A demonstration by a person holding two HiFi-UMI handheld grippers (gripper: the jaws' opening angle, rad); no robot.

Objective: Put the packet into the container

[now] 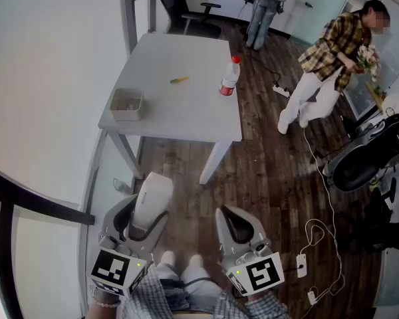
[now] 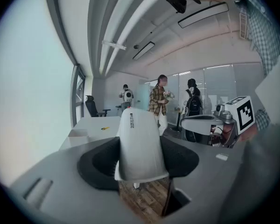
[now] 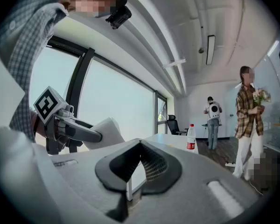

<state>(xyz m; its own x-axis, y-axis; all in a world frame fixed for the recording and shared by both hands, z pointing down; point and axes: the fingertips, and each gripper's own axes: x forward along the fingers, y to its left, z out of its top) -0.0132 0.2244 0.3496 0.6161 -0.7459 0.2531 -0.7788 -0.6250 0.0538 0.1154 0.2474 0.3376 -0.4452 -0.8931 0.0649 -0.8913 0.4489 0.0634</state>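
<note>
A white packet (image 1: 151, 198) stands upright between the jaws of my left gripper (image 1: 143, 215), which is shut on it low over the wooden floor, well short of the table. The left gripper view shows the packet (image 2: 136, 134) pressed between the black pads (image 2: 100, 160). The container (image 1: 127, 104), a shallow pale tray, sits at the front left corner of the white table (image 1: 186, 115); it appears small and far off as the container (image 2: 78, 133). My right gripper (image 1: 231, 219) hangs beside the left one, shut with nothing in it (image 3: 141, 148).
A plastic bottle with a red cap (image 1: 229, 76) and a yellow pen (image 1: 179, 80) lie on the table. A person in a plaid shirt (image 1: 332, 52) stands right of it. Cables and a power strip (image 1: 301, 265) lie on the floor at right. Glass walls (image 1: 46, 78) run along the left.
</note>
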